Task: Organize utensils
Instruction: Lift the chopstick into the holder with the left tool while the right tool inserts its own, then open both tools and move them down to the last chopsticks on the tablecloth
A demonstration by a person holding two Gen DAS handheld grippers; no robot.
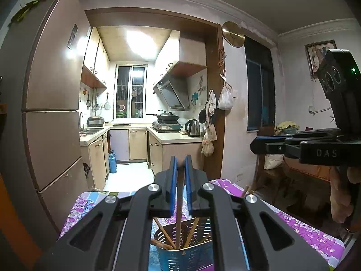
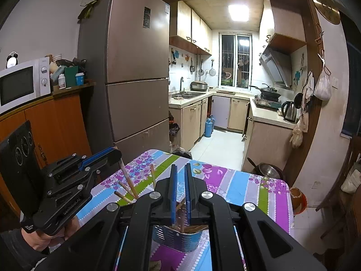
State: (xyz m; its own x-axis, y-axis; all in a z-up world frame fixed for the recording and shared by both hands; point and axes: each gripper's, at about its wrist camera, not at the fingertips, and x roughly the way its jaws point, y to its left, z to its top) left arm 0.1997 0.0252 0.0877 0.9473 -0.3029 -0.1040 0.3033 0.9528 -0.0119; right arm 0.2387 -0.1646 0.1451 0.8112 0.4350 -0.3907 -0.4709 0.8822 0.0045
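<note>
- Chopsticks (image 1: 179, 205): one brown stick runs up between my left tongs (image 1: 180, 164), whose blue pads are closed on it, its lower end down in the perforated metal holder (image 1: 180, 246).
- My right tongs (image 2: 179, 171) are closed as well; a stick (image 2: 180, 204) shows between their pads, though whether they pinch it I cannot tell.
- Several more sticks (image 2: 128, 180) lean out of that holder, which stands on the bench with its floral striped cloth (image 2: 237, 180).
- Beyond the bench, the tall brown fridge (image 2: 137, 67) stands beside the kitchen doorway, a kettle (image 2: 288, 111) on the far counter.
</note>
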